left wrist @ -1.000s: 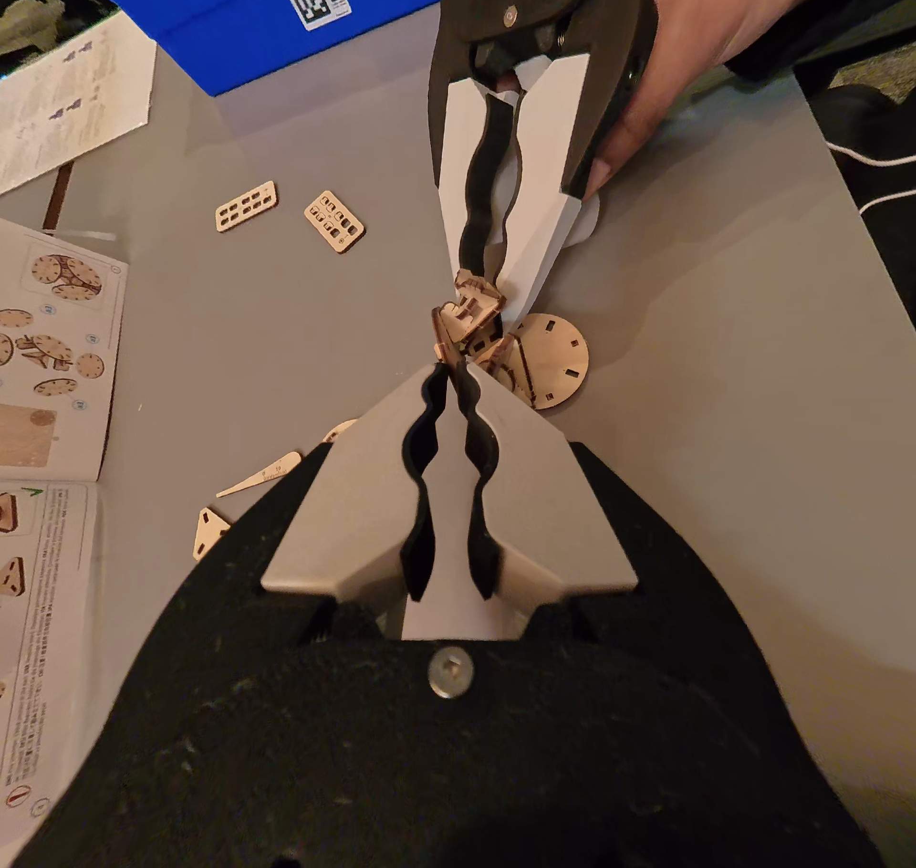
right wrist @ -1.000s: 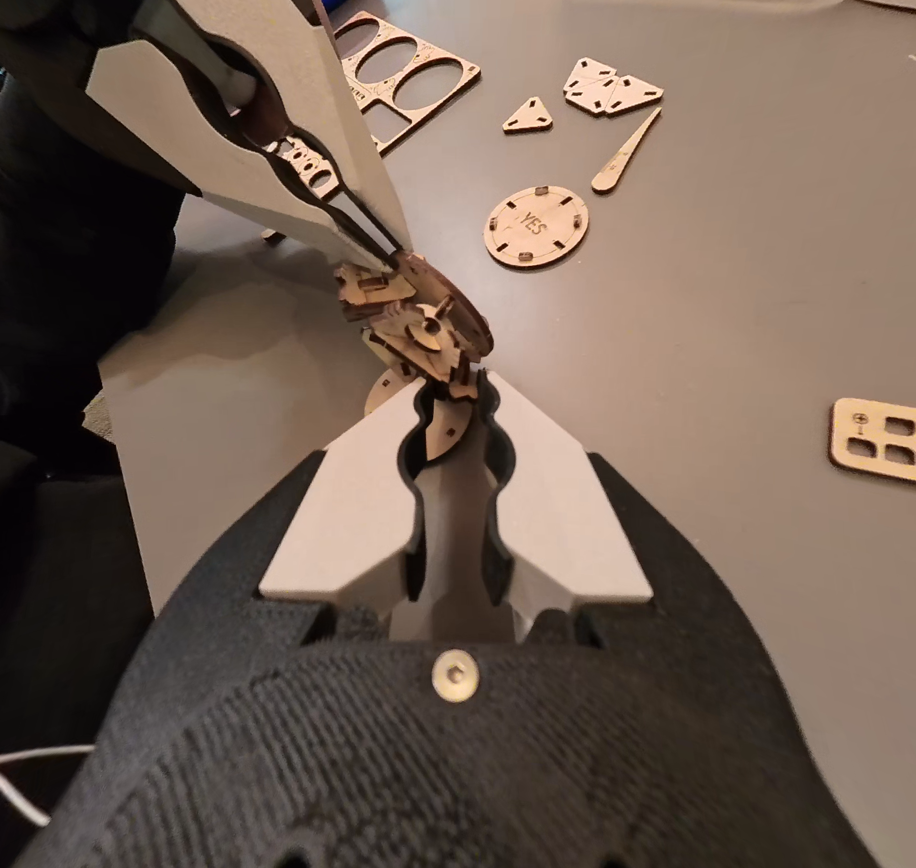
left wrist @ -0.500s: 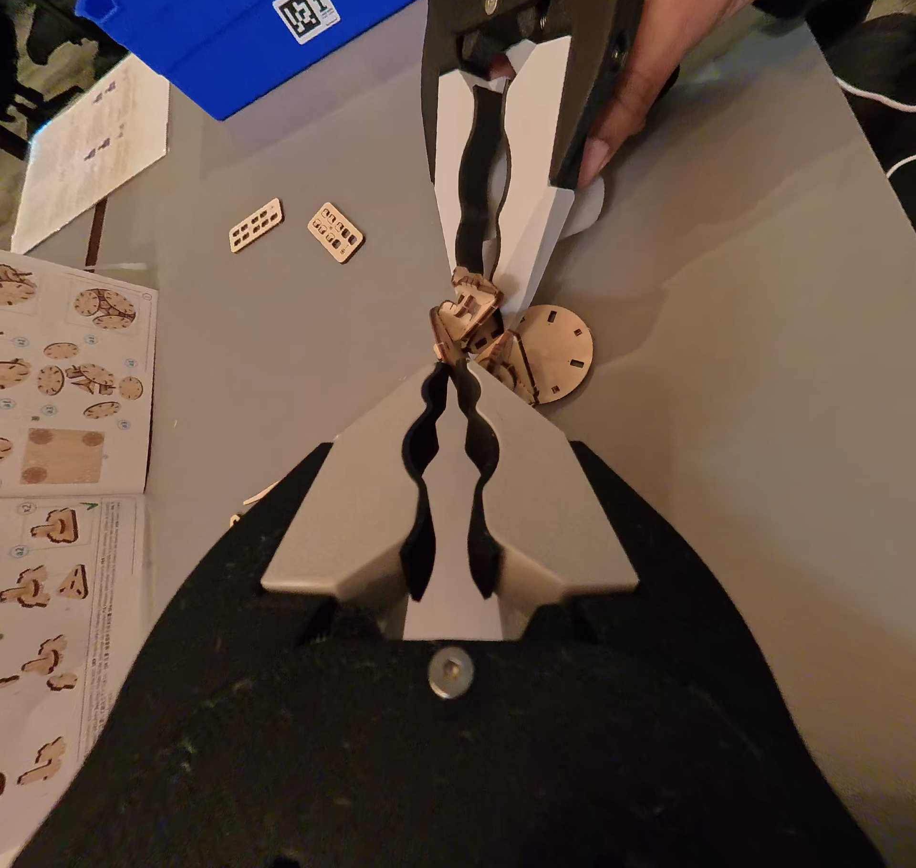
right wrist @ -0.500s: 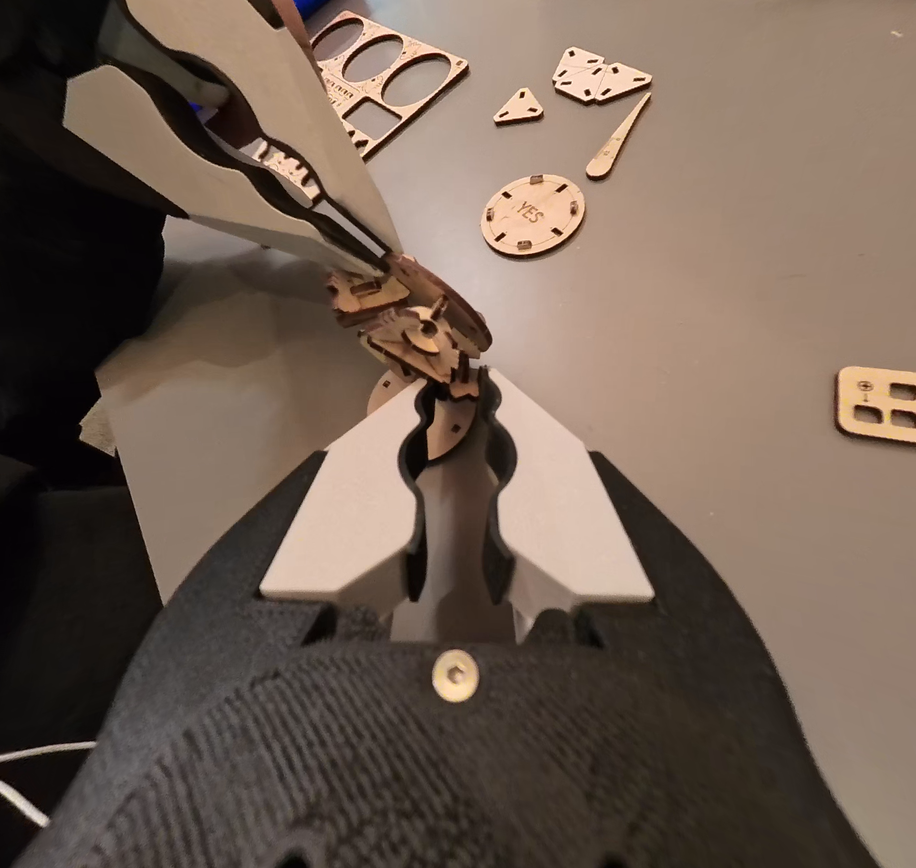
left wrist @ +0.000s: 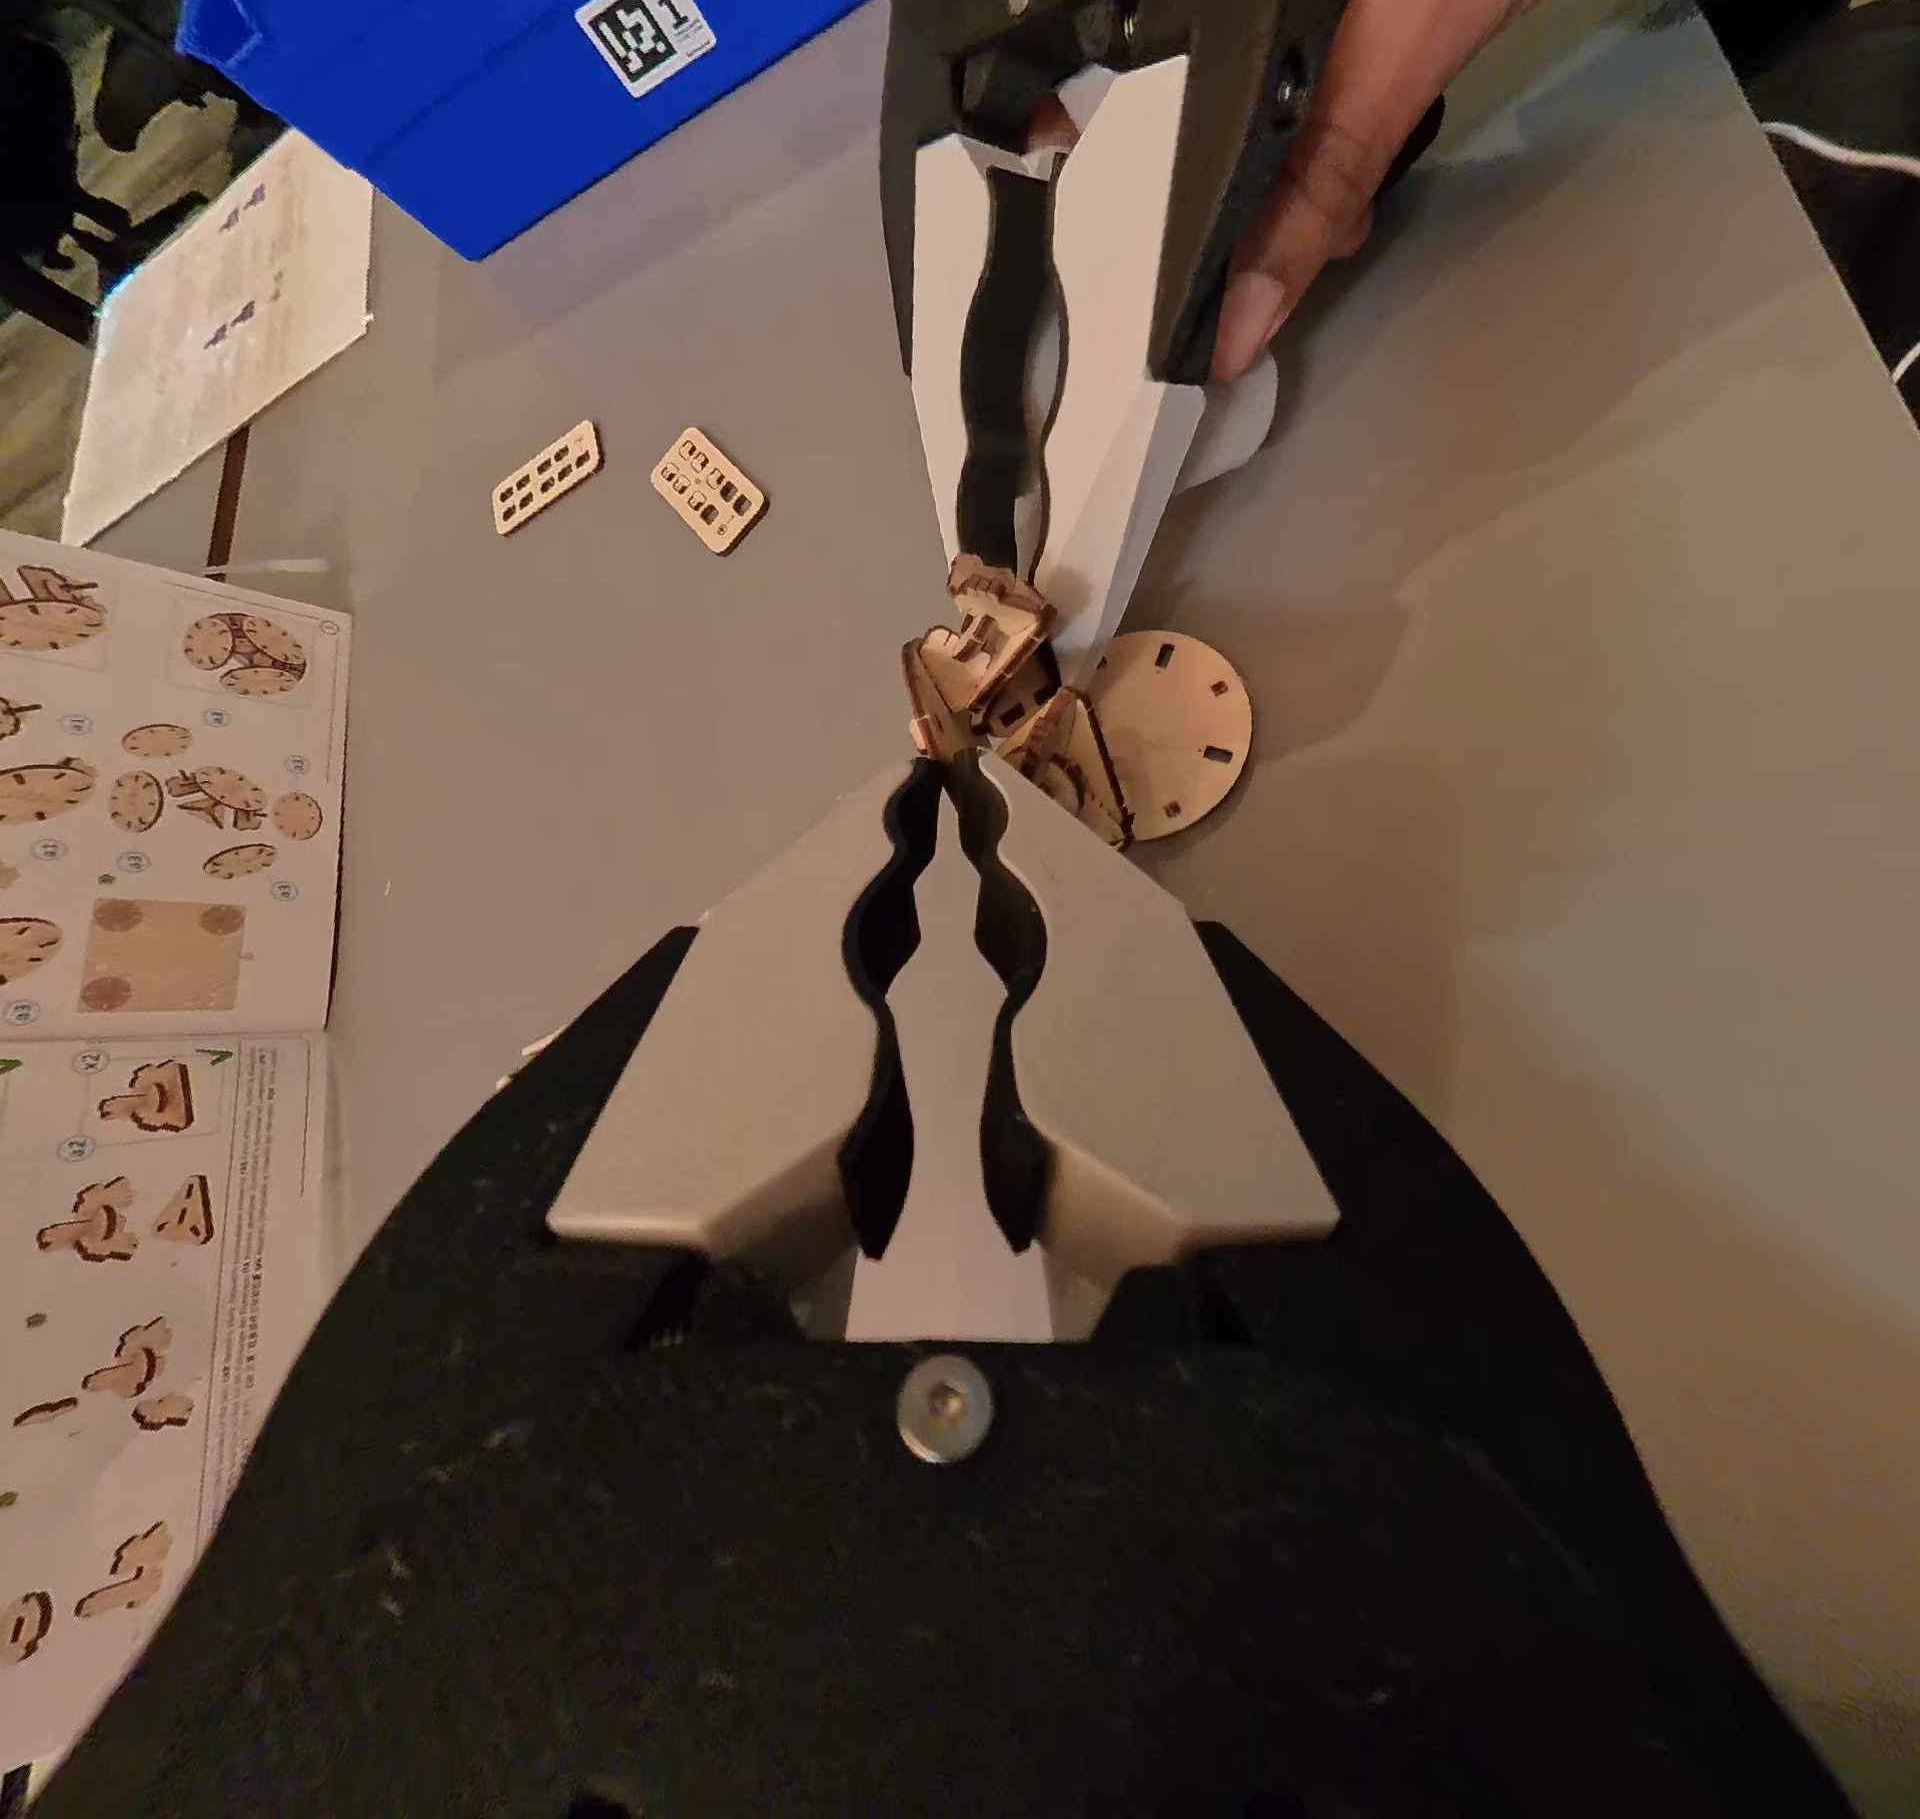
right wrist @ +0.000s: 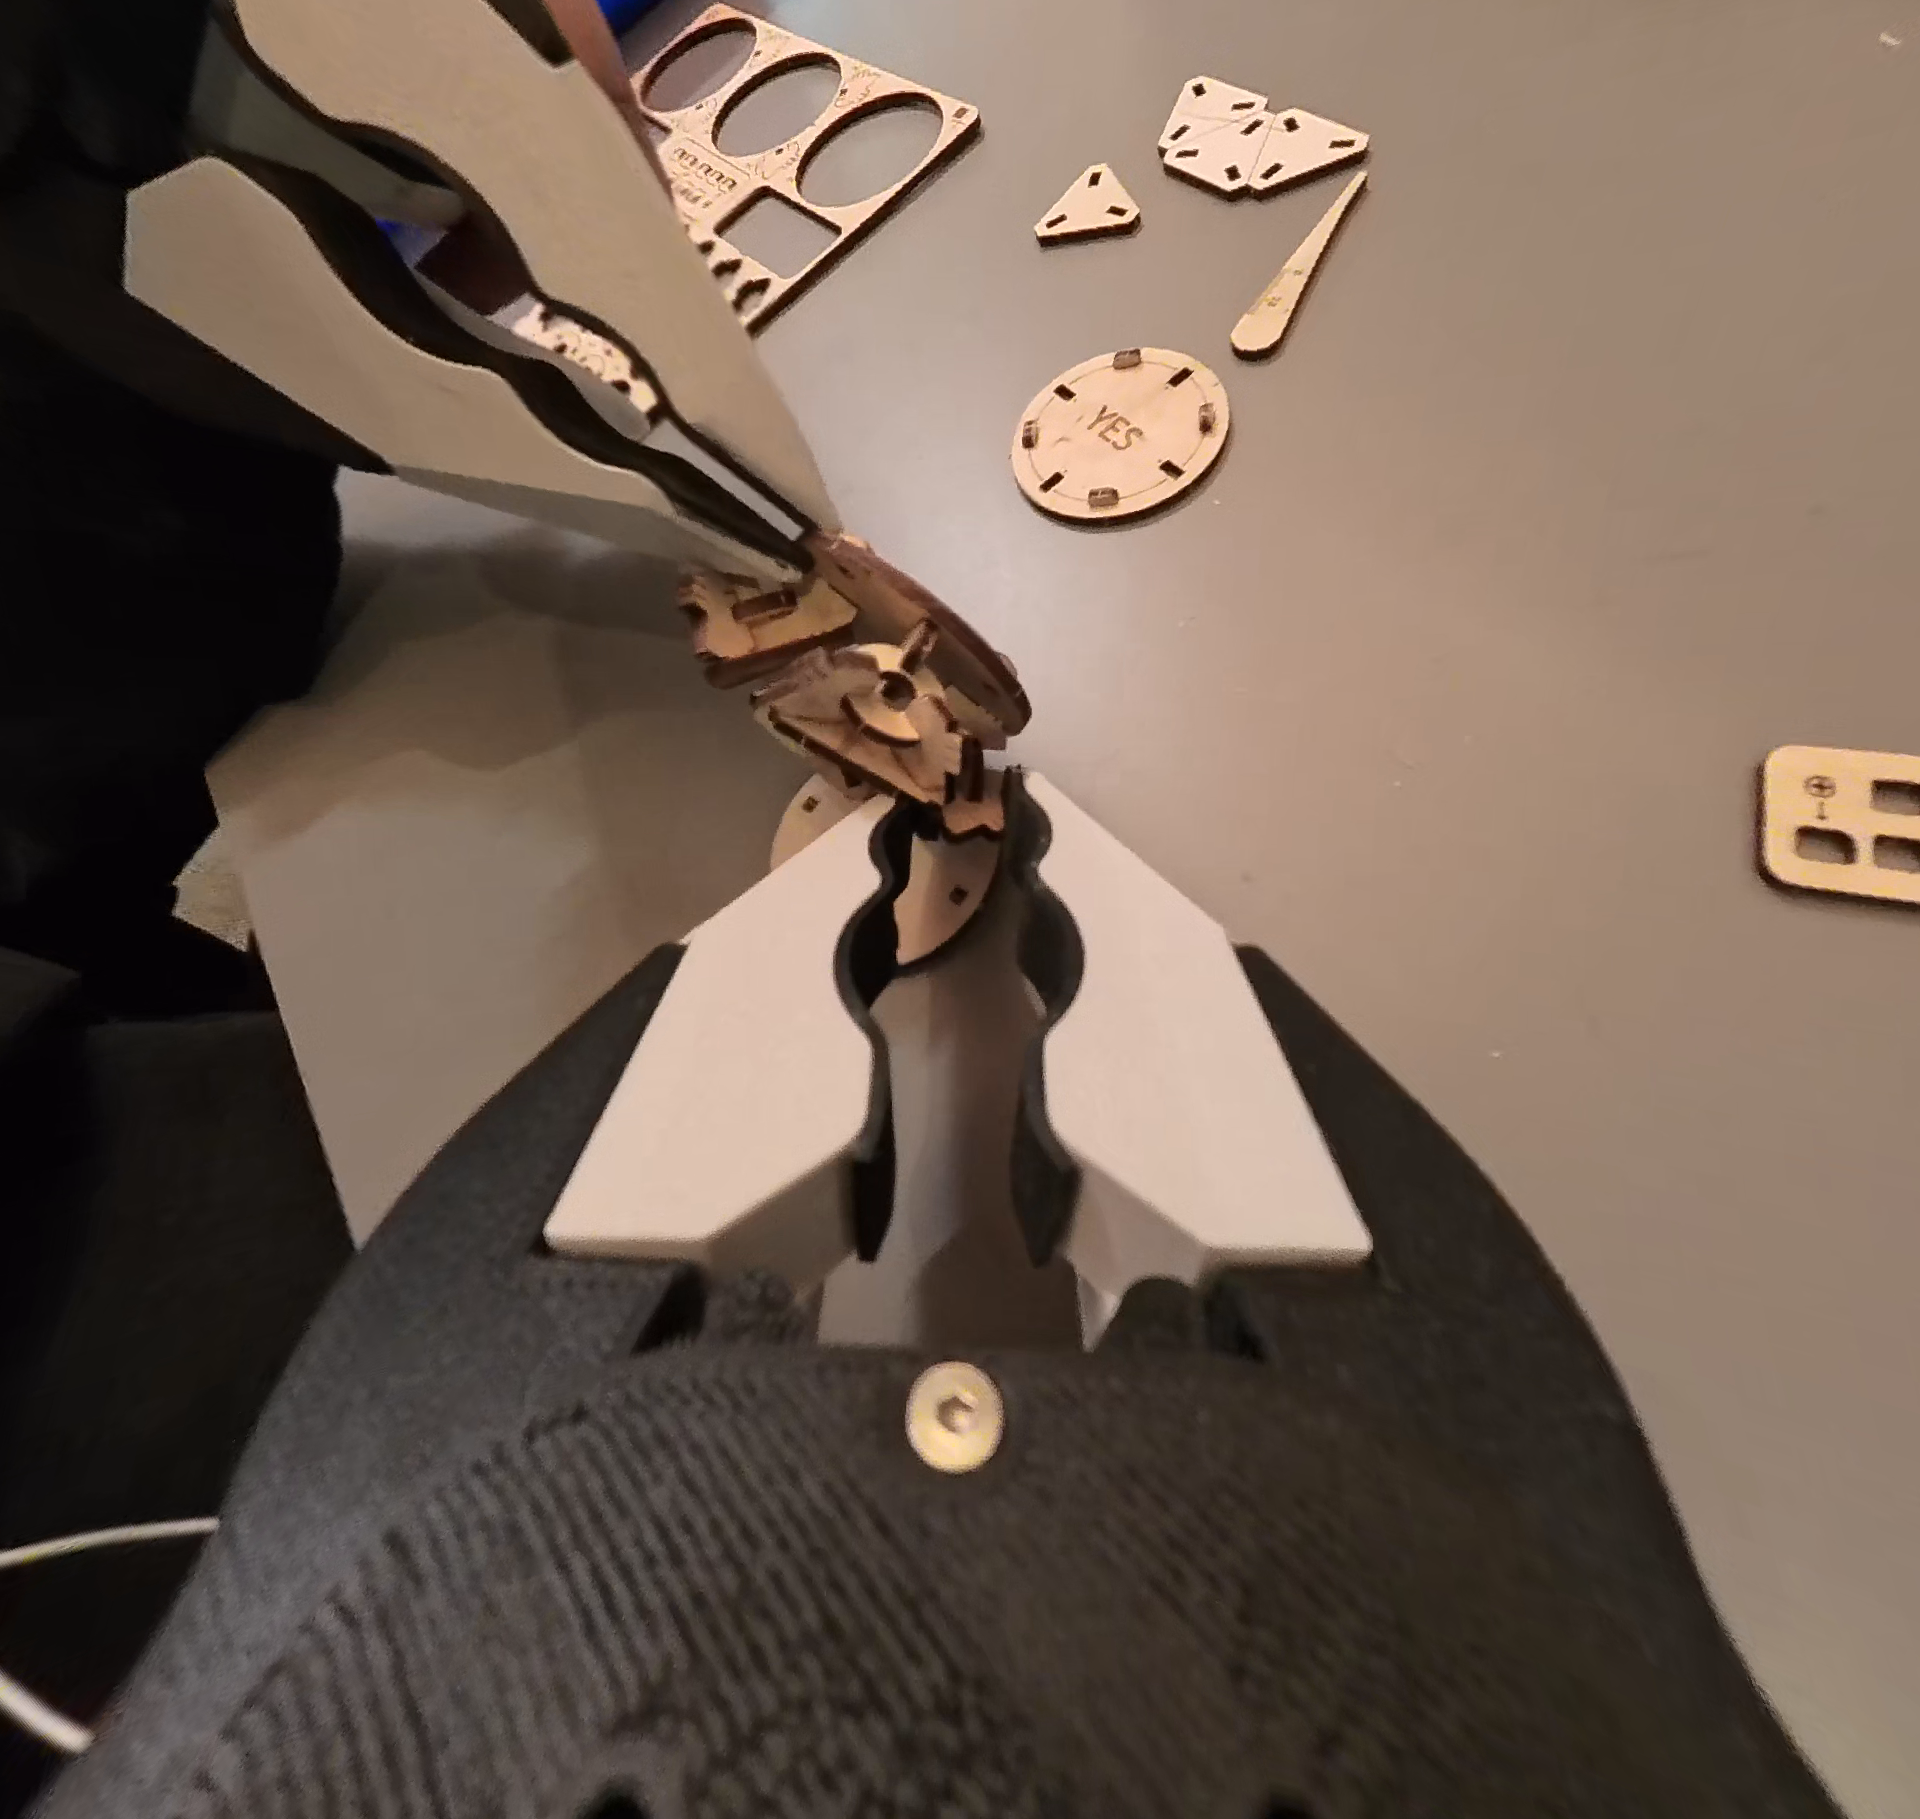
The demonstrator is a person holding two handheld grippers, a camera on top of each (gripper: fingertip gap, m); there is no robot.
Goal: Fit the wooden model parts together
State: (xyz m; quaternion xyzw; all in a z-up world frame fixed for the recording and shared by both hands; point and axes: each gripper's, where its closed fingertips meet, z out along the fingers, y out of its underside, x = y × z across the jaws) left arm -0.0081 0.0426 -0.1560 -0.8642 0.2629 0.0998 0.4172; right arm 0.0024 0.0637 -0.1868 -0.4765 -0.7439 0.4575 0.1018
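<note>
You are pinching the wooden assembly (left wrist: 982,663) with both grippers, left (left wrist: 943,759) closed thin, right (right wrist: 951,813) slightly apart; blue bin's (left wrist: 436,55) contents are hidden.

1. We see a hobby or assembly workbench: a plain grey tabletop (left wrist: 644,689) strewn with laser-cut plywood parts (right wrist: 1122,434).
2. We see an illustrated instruction booklet (left wrist: 156,834) at its left edge.
3. We see a blue storage bin (left wrist: 468,55) at a far corner.
</note>
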